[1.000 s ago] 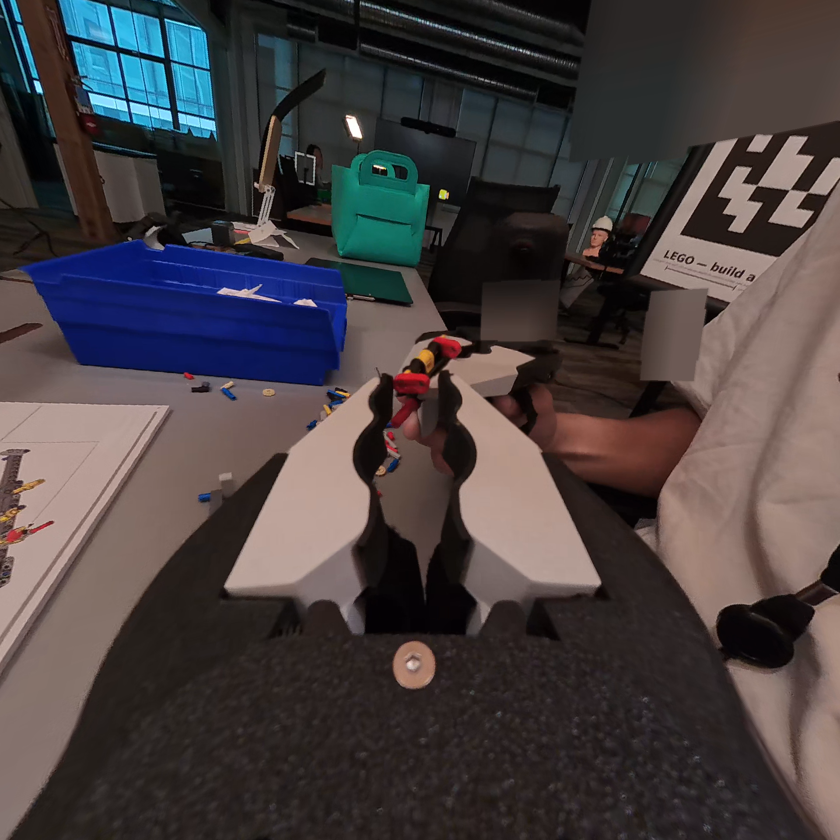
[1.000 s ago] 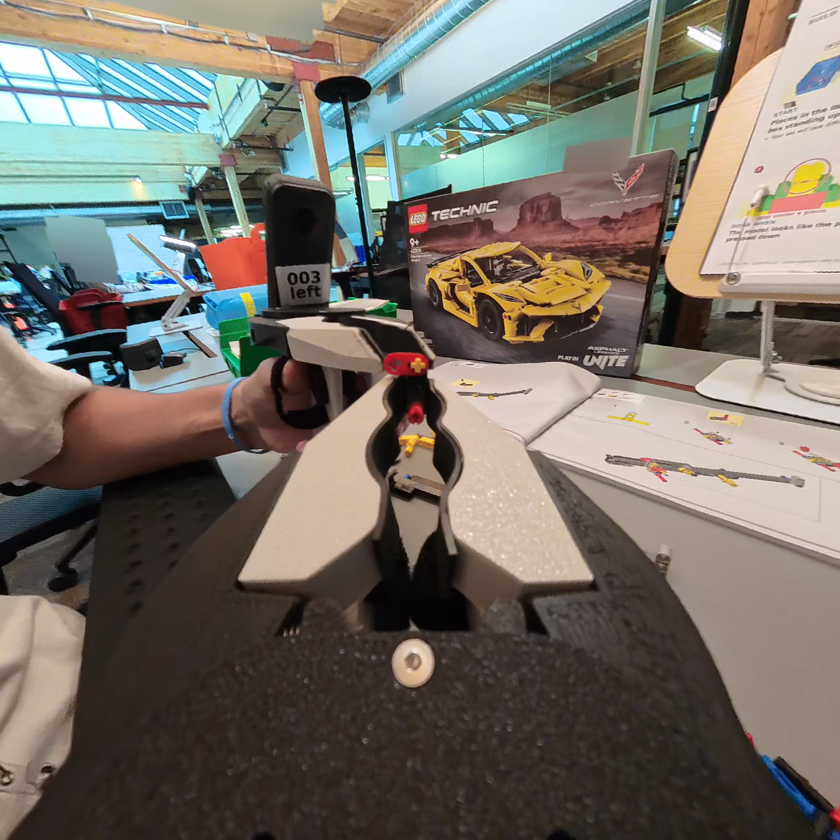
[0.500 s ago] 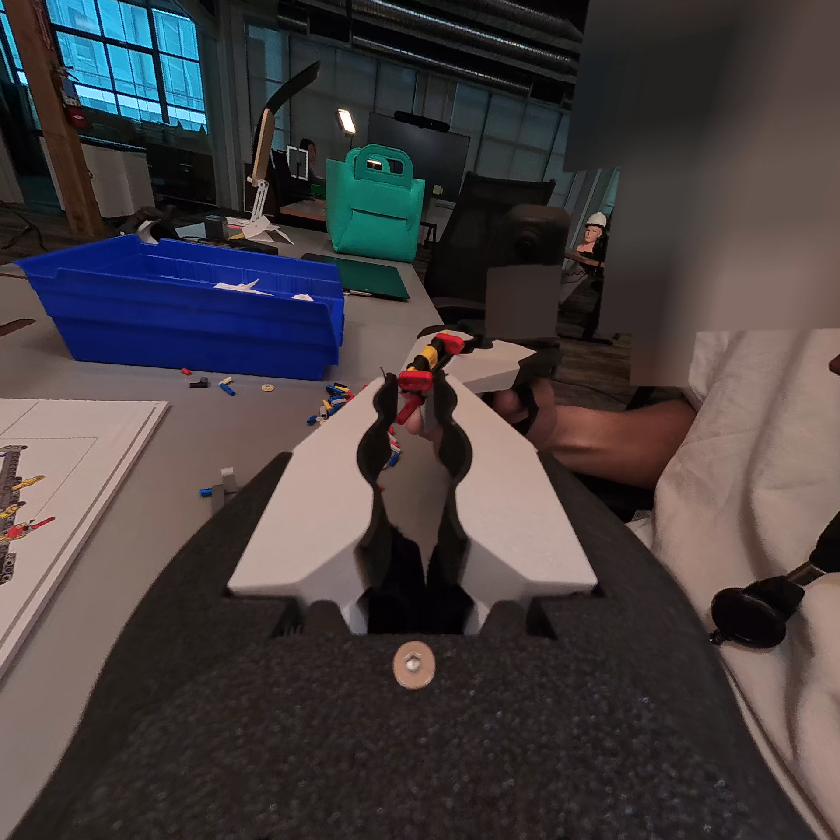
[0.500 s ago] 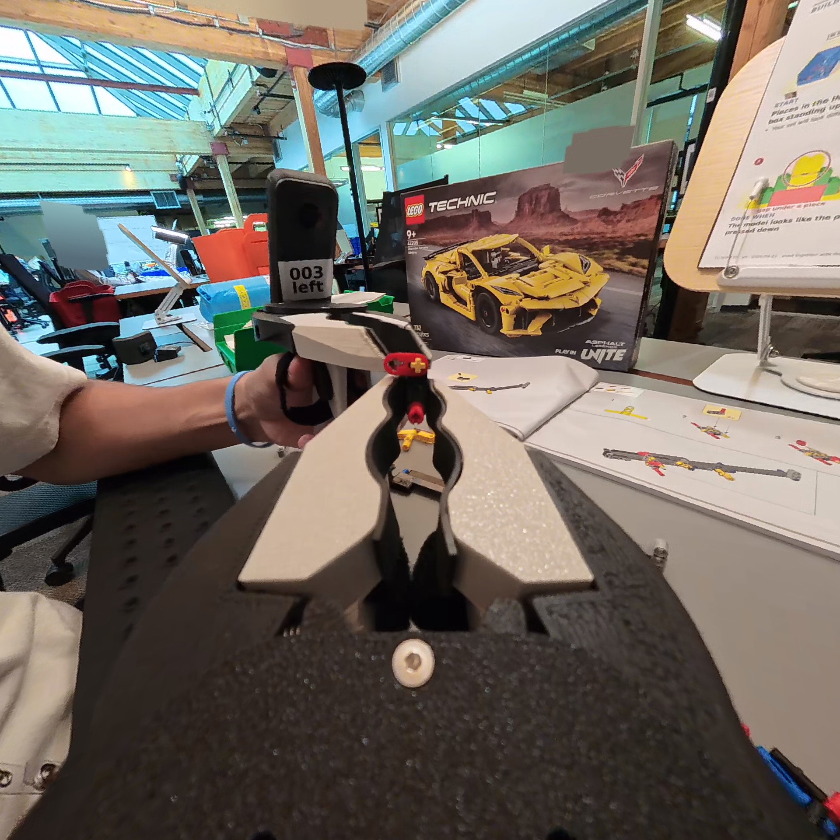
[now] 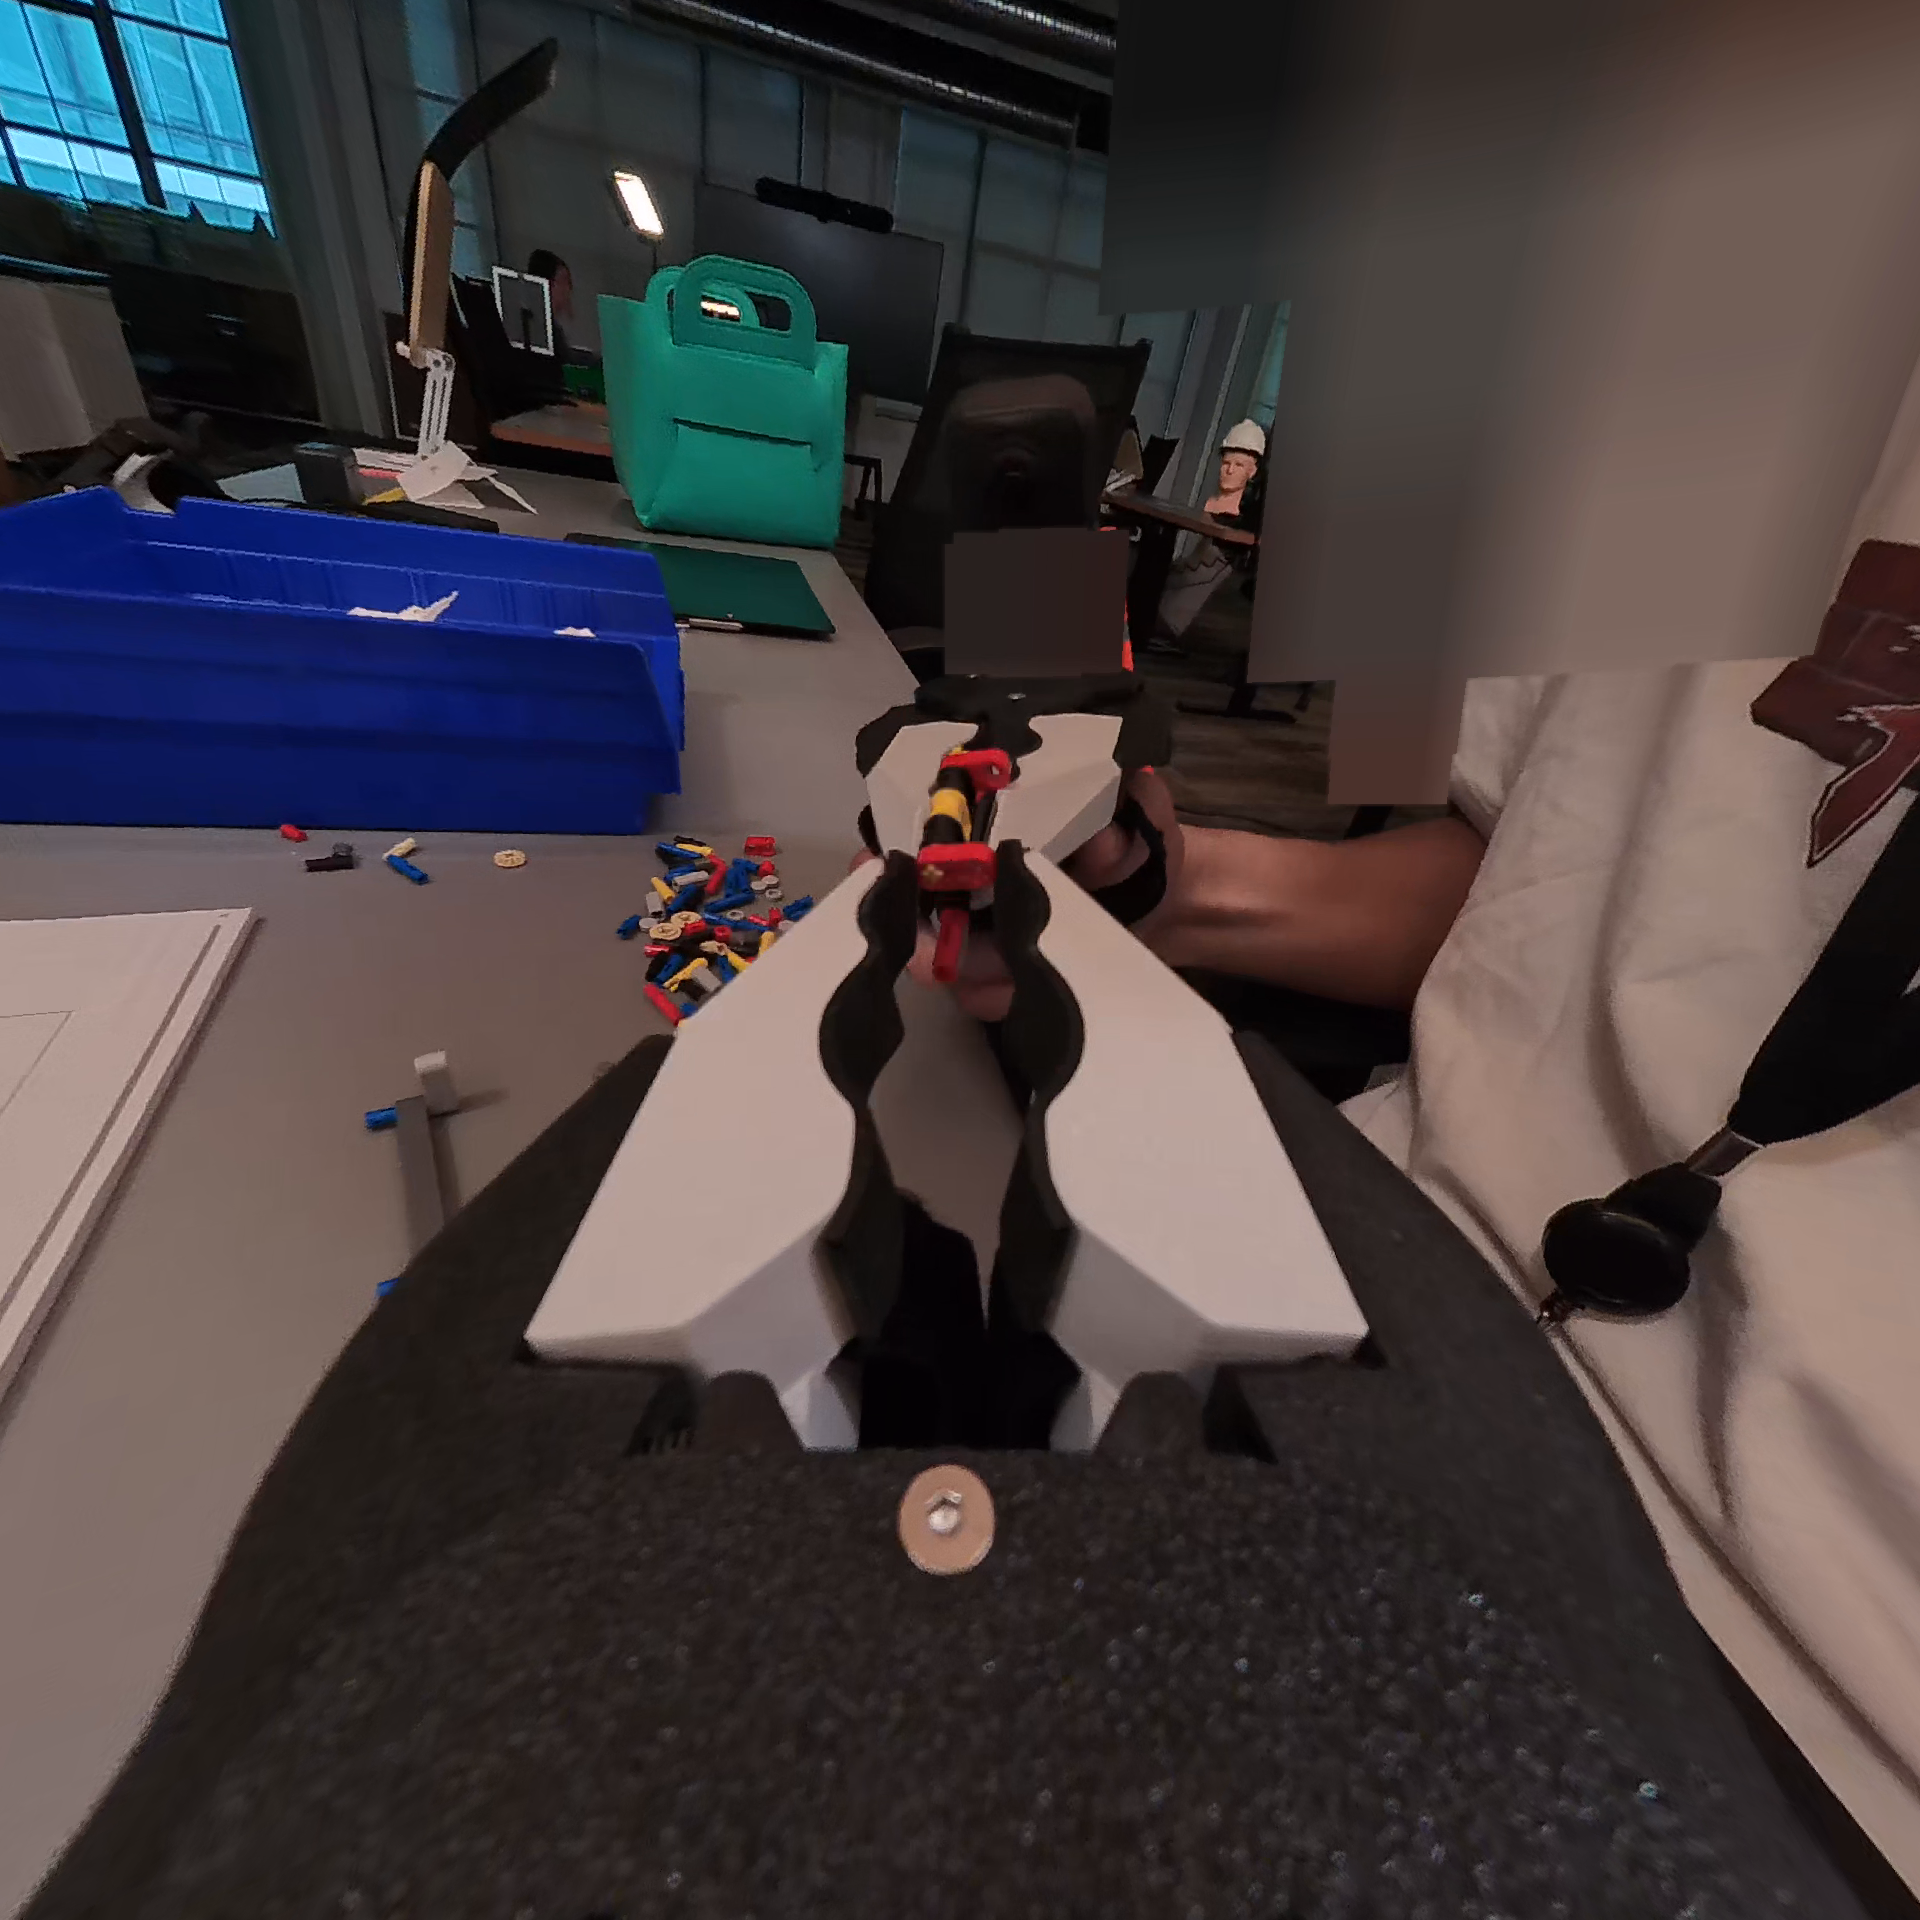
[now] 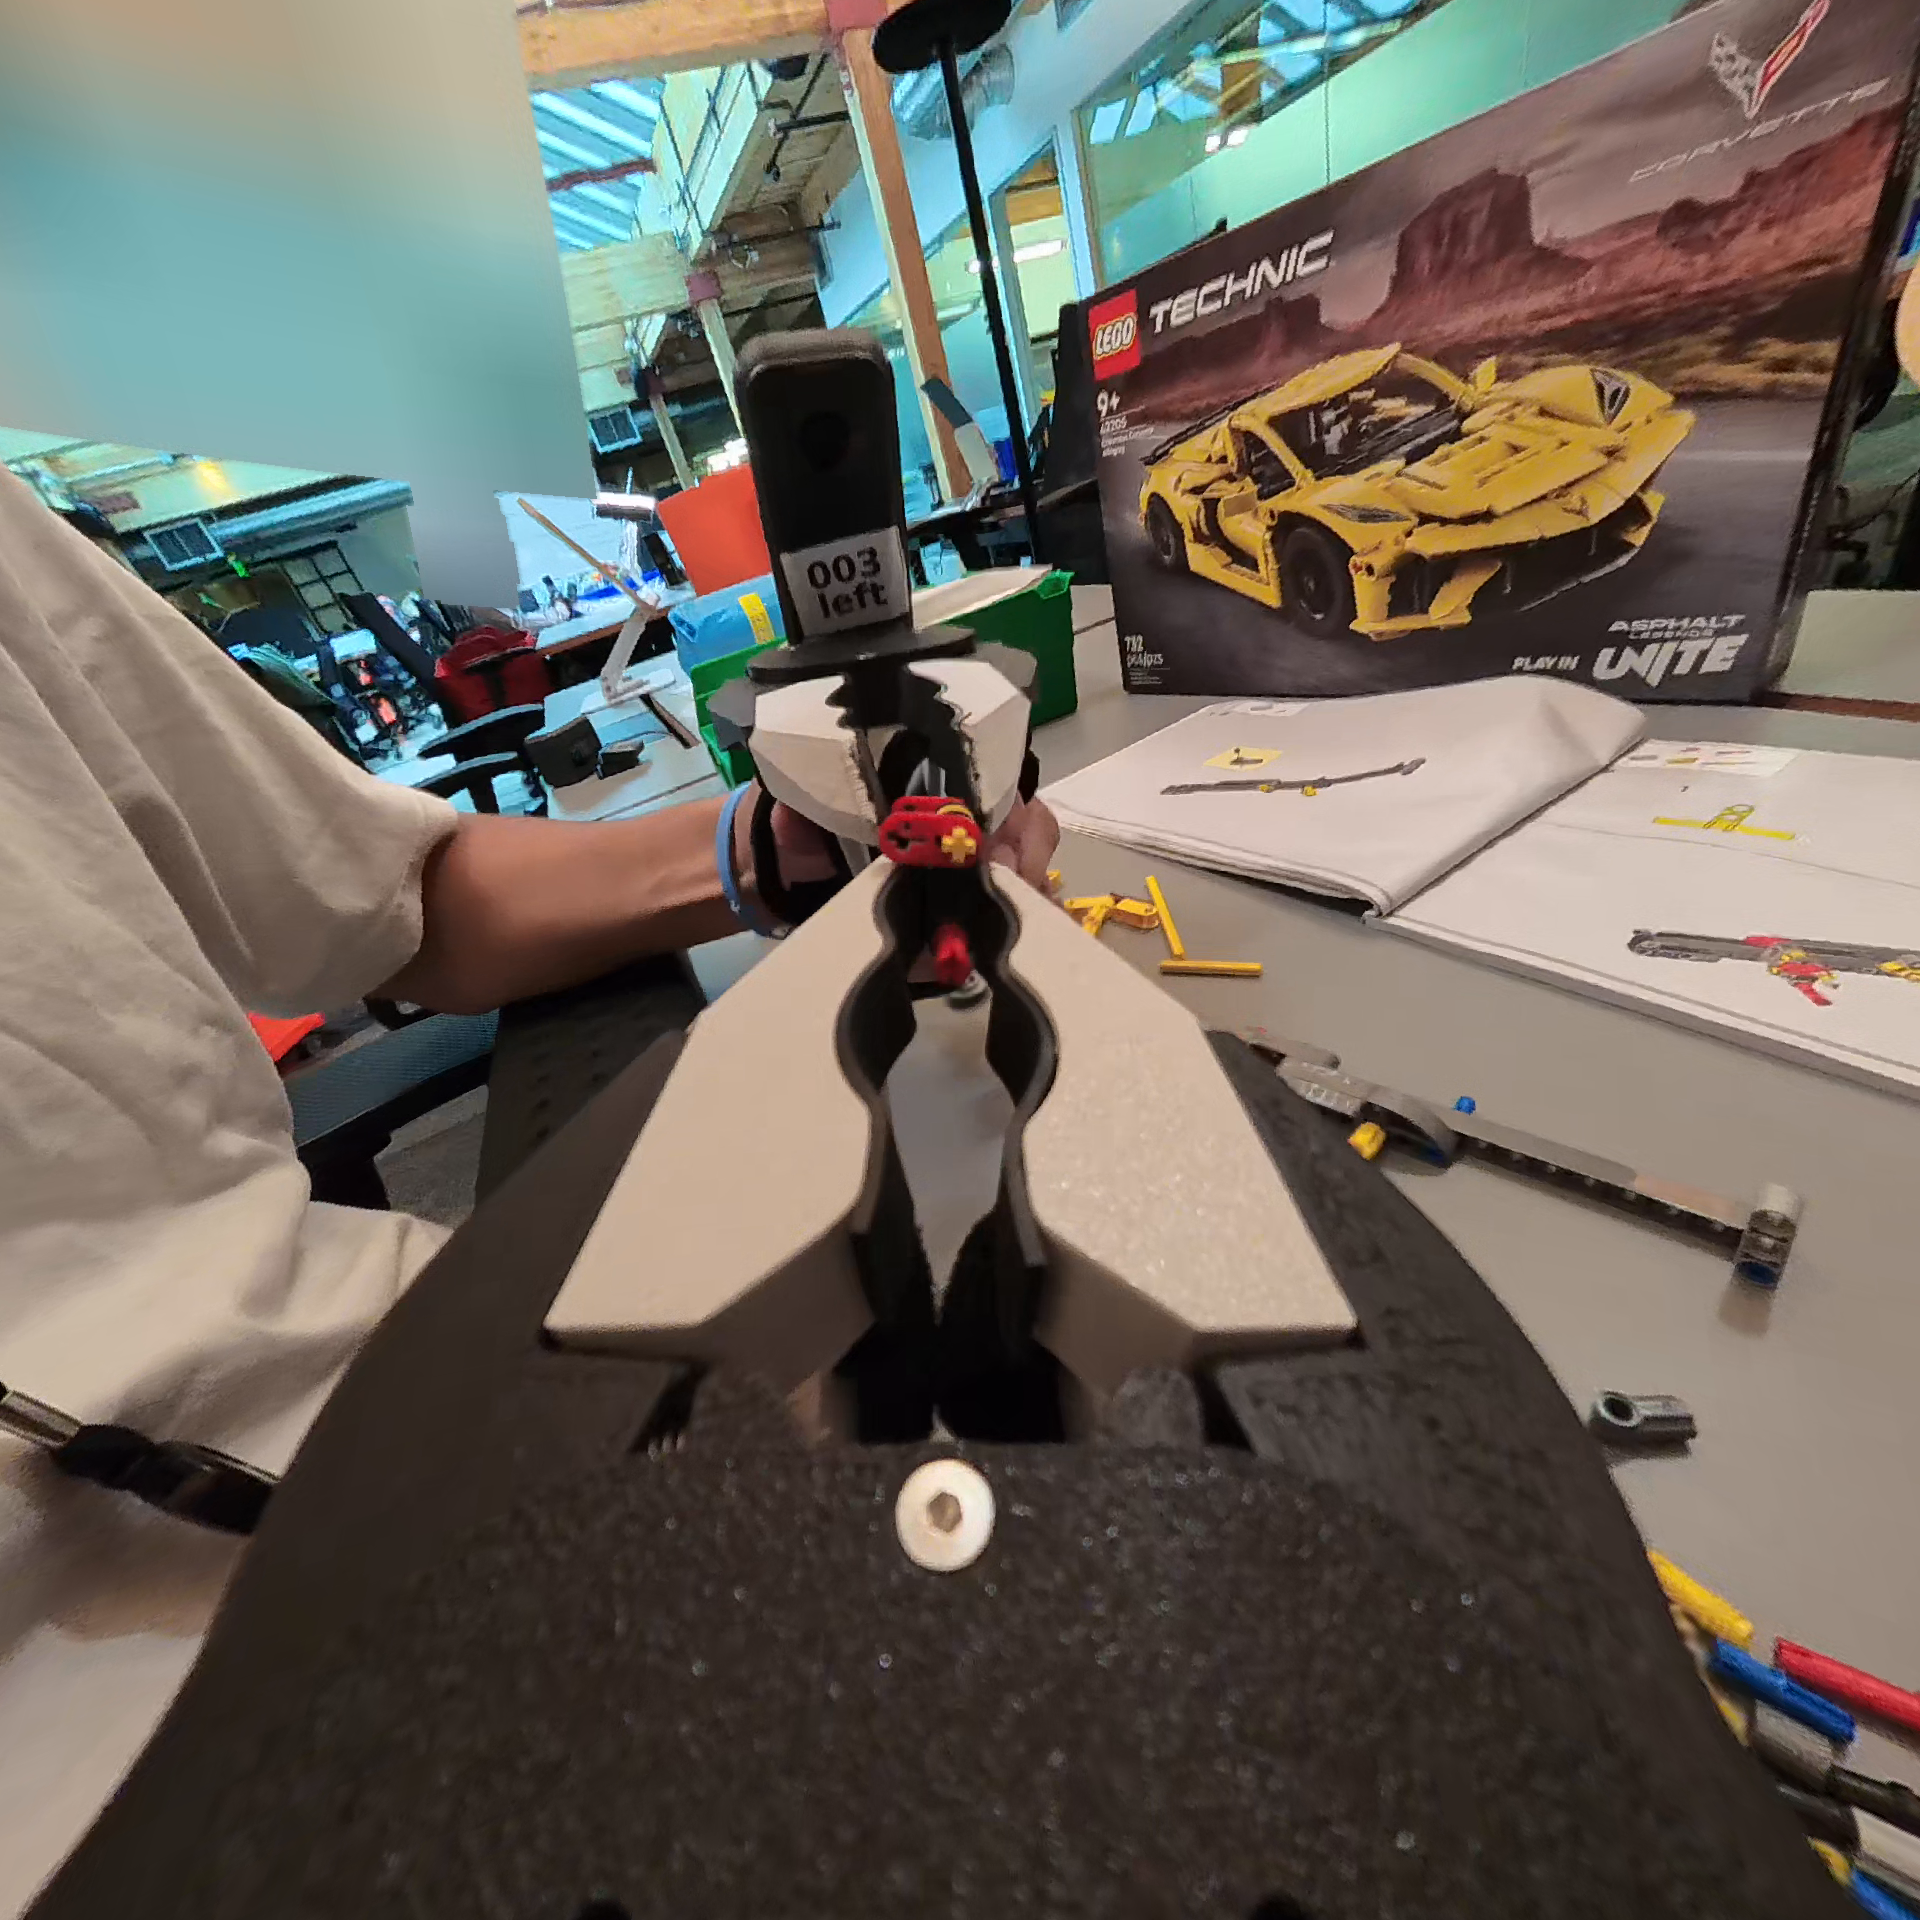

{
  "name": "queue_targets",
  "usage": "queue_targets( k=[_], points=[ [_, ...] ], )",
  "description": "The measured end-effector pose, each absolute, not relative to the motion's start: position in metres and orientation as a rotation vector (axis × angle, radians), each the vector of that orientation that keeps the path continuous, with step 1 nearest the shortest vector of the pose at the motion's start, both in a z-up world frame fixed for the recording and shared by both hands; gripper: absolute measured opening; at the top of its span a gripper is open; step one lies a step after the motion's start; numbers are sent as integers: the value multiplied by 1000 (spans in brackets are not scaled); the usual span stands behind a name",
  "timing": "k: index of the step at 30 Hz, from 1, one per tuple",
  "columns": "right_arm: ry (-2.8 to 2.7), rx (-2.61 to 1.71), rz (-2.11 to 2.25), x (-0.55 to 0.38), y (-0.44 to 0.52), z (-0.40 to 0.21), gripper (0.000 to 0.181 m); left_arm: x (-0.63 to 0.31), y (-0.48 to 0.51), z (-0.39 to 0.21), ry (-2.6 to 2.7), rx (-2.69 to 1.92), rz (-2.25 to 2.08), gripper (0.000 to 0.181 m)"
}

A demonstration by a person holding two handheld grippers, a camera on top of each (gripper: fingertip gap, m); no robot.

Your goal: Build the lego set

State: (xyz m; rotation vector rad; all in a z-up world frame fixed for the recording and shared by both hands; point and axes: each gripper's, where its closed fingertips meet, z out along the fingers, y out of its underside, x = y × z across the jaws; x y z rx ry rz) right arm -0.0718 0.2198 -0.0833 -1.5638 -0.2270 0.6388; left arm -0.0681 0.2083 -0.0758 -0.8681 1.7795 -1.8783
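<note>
A small lego assembly (image 5: 951,821) is a black axle with a yellow bush and a red connector at each end. It is held in the air between my two grippers, which face each other tip to tip. My left gripper (image 5: 951,871) is shut on the near red connector (image 5: 958,864), and a red pin (image 5: 948,940) hangs below it. My right gripper (image 6: 932,871) is shut on the assembly's other end, where a red connector with a yellow cross axle (image 6: 928,831) sits at its tips. Each gripper shows in the other's view: the right (image 5: 982,764) and the left (image 6: 899,753).
A blue bin (image 5: 312,665), a pile of loose pieces (image 5: 707,925) and a grey beam (image 5: 421,1143) lie on the left side. An open instruction booklet (image 6: 1558,831), the set's box (image 6: 1455,416), yellow pieces (image 6: 1164,925) and a long grey beam assembly (image 6: 1507,1153) lie on the right. The grippers are tip to tip, or close to it. The grey beam (image 5: 421,1143) is about 20 cm from both grippers' fingertips. The right camera catches it too, in the right wrist view (image 6: 1688,1223).
My left jaws narrowed onto the near red connector. Both grippers swung with the assembly still held between them, and more of the table now shows.
</note>
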Motion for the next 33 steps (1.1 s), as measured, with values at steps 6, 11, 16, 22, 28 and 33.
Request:
queue_targets(
  k=[6,11,16,22,28,33],
  points=[
    [-234,-1600,663,-75,220,-89,8,-69,207,-80,1807,-872,-1875,13],
    [-228,-1570,713,-76,218,-85,8,-68,206,-76,1779,-877,-1911,13],
    [-106,-1569,809,-64,226,-85,7,-58,215,-79,1731,-994,-1938,13],
    [-23,-1582,645,-41,231,-88,32,-52,233,-89,1711,-1255,-1993,13],
    [-492,-1676,82,-51,219,-105,21,-63,230,-107,1830,-1549,-2116,13],
    [-576,-1661,69,-63,217,-113,9,-72,221,-114,1933,-1586,-2114,13]
  ],
)
